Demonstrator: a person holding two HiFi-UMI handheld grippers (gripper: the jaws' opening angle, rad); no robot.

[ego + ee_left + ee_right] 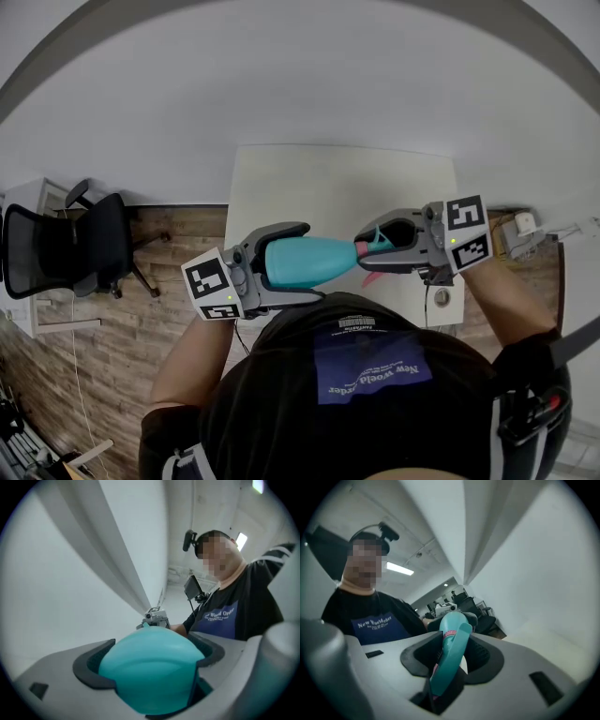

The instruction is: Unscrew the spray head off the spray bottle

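A teal spray bottle (305, 262) is held lying level in the air in front of the person, above the near edge of a white table (309, 178). My left gripper (298, 264) is shut on the bottle's body (150, 670), its dark pads on either side. My right gripper (384, 246) is shut on the teal spray head (377, 242) with its pink collar and trigger. In the right gripper view the spray head (451, 656) stands between the two dark pads (417, 654), which press on it. The bottle's neck joint is hidden between the two grippers.
A black office chair (70, 246) stands at the left on the wooden floor (131, 319). Beside the table's right edge sit a small white device and cables (520, 234). The person's dark shirt (375, 394) fills the lower part of the head view.
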